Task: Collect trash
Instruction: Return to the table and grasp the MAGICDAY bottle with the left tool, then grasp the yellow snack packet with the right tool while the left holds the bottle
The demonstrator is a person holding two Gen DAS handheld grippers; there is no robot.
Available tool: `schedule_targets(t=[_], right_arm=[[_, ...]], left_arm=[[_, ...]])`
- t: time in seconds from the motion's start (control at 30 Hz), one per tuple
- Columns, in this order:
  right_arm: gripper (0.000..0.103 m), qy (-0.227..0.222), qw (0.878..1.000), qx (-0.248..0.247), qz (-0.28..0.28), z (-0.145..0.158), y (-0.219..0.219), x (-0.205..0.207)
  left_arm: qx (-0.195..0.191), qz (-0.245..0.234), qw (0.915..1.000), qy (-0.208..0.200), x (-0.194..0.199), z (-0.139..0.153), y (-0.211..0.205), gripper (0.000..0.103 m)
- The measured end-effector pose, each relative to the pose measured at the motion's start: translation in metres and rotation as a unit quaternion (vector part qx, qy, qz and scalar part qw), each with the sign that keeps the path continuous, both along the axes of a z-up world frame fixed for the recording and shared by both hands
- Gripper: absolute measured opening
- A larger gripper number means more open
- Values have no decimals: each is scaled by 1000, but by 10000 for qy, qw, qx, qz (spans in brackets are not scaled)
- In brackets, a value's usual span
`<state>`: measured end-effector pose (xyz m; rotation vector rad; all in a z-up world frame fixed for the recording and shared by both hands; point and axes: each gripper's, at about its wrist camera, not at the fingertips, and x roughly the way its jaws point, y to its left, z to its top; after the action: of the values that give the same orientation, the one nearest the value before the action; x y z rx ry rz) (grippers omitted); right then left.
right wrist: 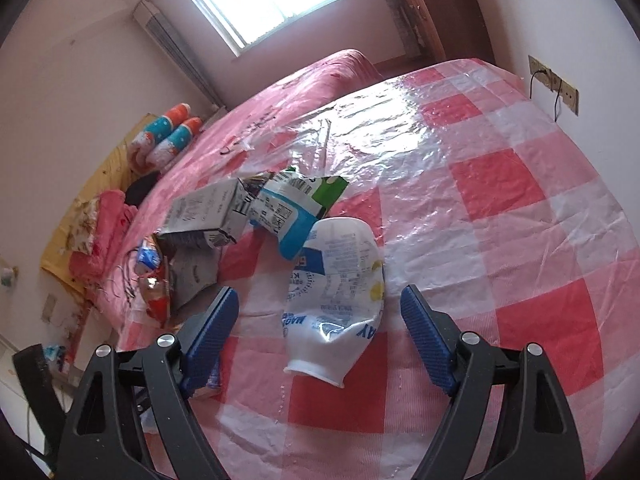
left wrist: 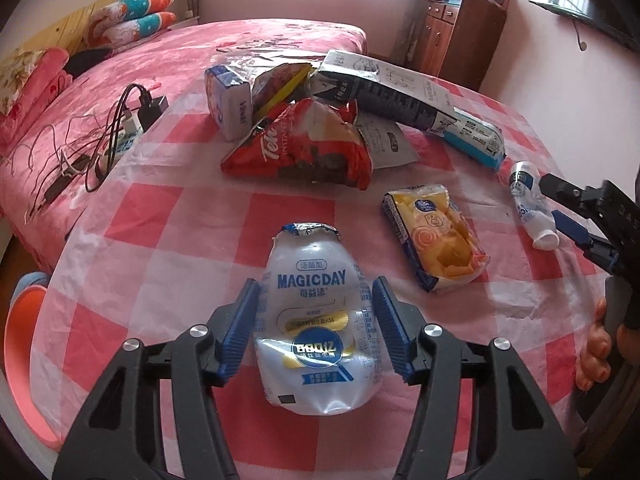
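We saw a table (left wrist: 168, 216) standing against a bed (left wrist: 168, 52), with a heap of litter at its far middle: a chip bag (left wrist: 304, 148) in front, a small box (left wrist: 230, 98) at its left, a long carton (left wrist: 392, 92) leaning across at its right. Nearer, a bottle (left wrist: 316, 320) lay between the left gripper's (left wrist: 316, 328) fingers. A snack pack (left wrist: 434, 236) lay to its right, and further right a second bottle (right wrist: 336, 300) lay between the right gripper's (right wrist: 320, 340) fingers. Cables (left wrist: 92, 148) lay on the bed, left of the table.
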<state>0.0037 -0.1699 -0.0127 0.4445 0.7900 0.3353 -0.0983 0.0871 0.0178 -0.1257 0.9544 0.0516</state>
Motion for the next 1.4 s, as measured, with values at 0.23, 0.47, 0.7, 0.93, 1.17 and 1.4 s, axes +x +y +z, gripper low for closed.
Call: schedule_targets(t=[0.23,0.47,0.7,0.93,1.17,1.4], right_arm=[[83,-326,9993,1,191,13,18,-9],[83,-622,9929,-139,1001,28,62,-25],[80,-534,9848,-366,1613,23,104,-34],[76,-238,9814,-800,1731,5,127,-32],[71,-207,9776,-1258,1672,2,140,-28],[58,-253,9709,-1781,1582,0,151,-31]], left_arm=[[-264,-56,9996,-94,2,0,8,59],[-595,-53,9980,-186,3,1,23,59],[-746,-61,9965,-381,1,4,39,59],[-871,40,9949,-513,-3,4,64,59],[-1090,92,9924,-569,-7,1,83,59],[-1251,61,9898,-682,-14,2,93,59]])
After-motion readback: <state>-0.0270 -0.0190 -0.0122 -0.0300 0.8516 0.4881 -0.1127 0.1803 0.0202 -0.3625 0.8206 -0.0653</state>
